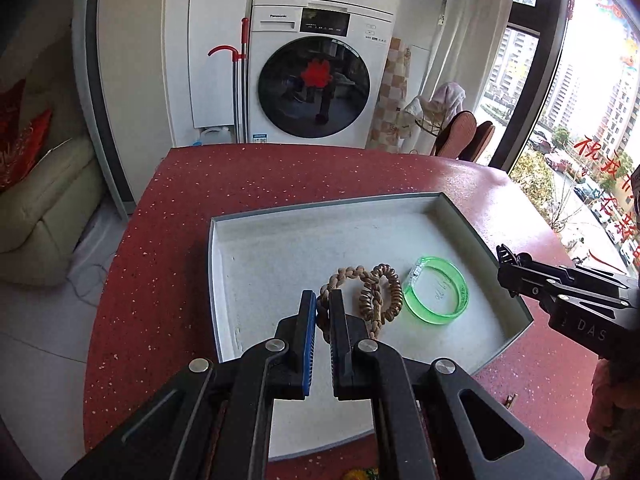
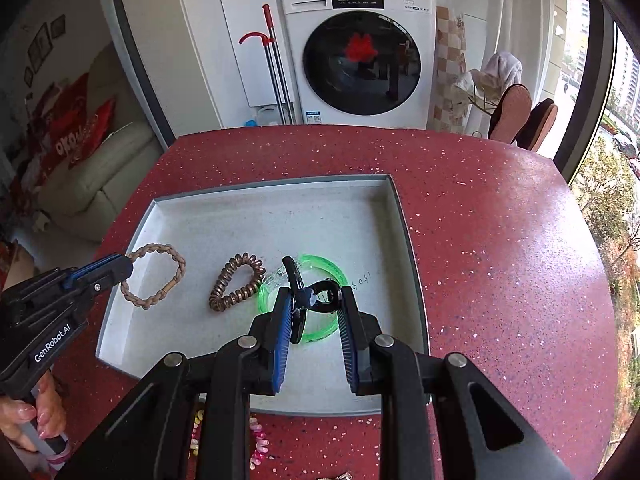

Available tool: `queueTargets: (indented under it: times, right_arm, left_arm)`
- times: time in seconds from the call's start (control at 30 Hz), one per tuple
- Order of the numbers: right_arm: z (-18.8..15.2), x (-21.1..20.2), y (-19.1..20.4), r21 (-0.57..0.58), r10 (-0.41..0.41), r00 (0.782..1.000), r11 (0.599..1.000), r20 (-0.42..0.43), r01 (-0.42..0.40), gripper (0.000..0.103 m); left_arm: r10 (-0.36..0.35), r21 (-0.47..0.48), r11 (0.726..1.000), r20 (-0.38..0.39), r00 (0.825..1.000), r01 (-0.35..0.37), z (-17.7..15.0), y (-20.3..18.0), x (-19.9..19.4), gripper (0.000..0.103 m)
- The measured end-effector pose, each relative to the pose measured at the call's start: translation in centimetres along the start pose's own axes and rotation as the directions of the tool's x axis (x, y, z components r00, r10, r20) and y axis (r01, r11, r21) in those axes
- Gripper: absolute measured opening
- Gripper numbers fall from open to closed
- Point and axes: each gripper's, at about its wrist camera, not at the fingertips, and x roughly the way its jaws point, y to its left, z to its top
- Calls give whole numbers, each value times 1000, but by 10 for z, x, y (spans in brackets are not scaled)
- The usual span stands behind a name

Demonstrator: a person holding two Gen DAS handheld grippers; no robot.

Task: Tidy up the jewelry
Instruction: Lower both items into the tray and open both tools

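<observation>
A grey tray [image 1: 224, 280] [image 2: 400, 216] lies on the red table. My left gripper [image 1: 323, 300] [image 2: 120, 266] is shut on a tan braided bracelet [image 1: 344, 276] [image 2: 160, 276] and holds it over the tray. A brown coil bracelet [image 1: 386, 294] [image 2: 236, 284] and a green bangle [image 1: 436, 296] [image 2: 324, 264] lie in the tray. My right gripper [image 2: 312, 300] [image 1: 506, 258] is shut on a black hair clip [image 2: 304, 292] just above the green bangle.
The red speckled table [image 2: 500, 240] ends at a washing machine [image 2: 360, 56] beyond. Pink and yellow beads [image 2: 260, 444] lie on the table near the tray's front edge. A window [image 1: 580, 160] is on the right and a sofa [image 1: 44, 200] on the left.
</observation>
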Motion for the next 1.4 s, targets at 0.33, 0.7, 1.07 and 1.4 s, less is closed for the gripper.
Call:
queueTargets:
  times: [0.33,0.7,1.07,1.4]
  right_arm:
    - [-4,51,2,3,12,997,1000,-82,-12,25]
    - [-5,68,2,18,-2,995,1000,-102,4,26]
    - [-4,52,3,52,20,997,999,-69,-16,63]
    - [-9,14,19,-45,-115,993,992,20,115,72]
  left_arm:
    - [51,29,998,-63,997,-50,0,3,47,24]
    - [113,66,992,-117,987,-105,-6,8,72,25]
    - [158,109,983,-105,982,-147,-11,-1,72,25]
    - [144,66,988,-31,989,-142,-6,-4,50,25]
